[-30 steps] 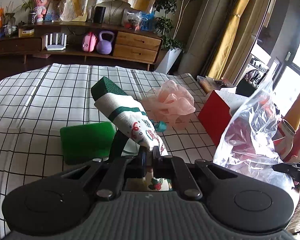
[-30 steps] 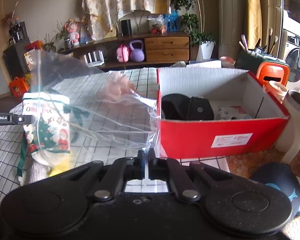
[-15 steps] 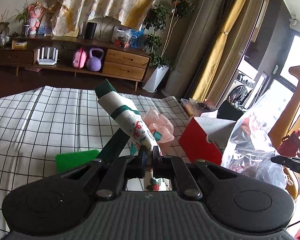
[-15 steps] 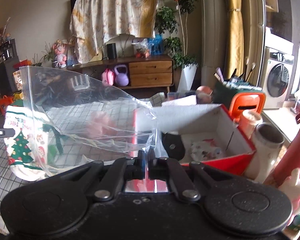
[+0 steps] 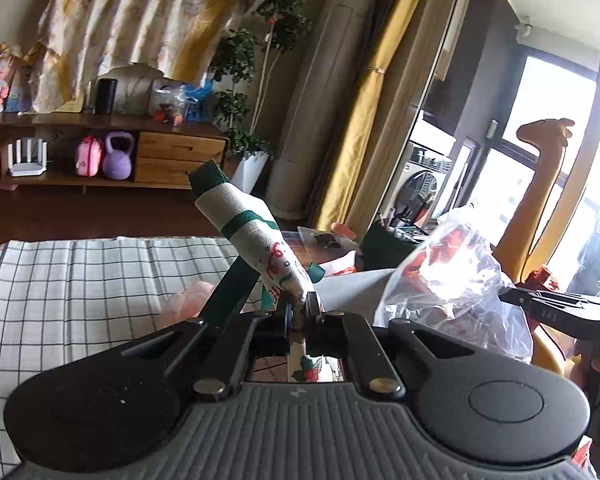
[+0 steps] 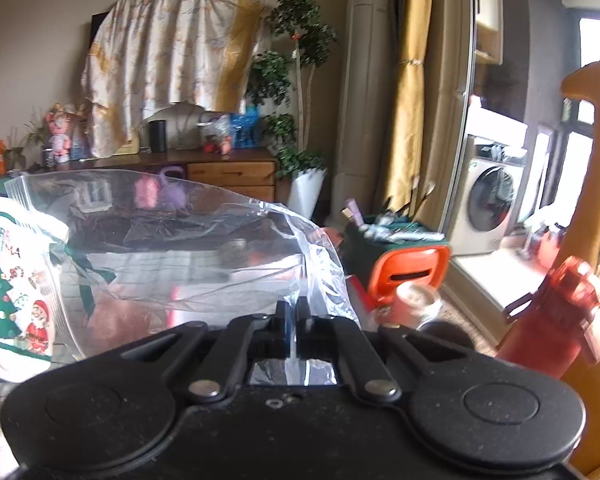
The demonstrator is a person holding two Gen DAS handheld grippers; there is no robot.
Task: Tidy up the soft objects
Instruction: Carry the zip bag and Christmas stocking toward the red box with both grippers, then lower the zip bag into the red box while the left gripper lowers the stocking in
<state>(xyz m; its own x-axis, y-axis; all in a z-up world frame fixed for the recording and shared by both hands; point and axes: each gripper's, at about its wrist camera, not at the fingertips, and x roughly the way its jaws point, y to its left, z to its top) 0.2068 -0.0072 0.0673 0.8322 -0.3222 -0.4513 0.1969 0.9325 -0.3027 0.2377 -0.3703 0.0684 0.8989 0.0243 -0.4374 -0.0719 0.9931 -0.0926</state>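
The left gripper (image 5: 298, 306) is clamped on the edge of a Christmas-print cloth pouch (image 5: 256, 240), which sticks up and away from the jaws above the checked tablecloth (image 5: 80, 280); the right gripper (image 6: 293, 312) is pinched shut on the rim of a clear plastic bag (image 6: 180, 248), held up in the air just beside the pouch. This looks like the bagging step: the pouch is out in front of the bag but not yet inside it. The next move probably calls for spreading the bag's mouth, which looks slack, and steering the pouch's free end into it before letting go.
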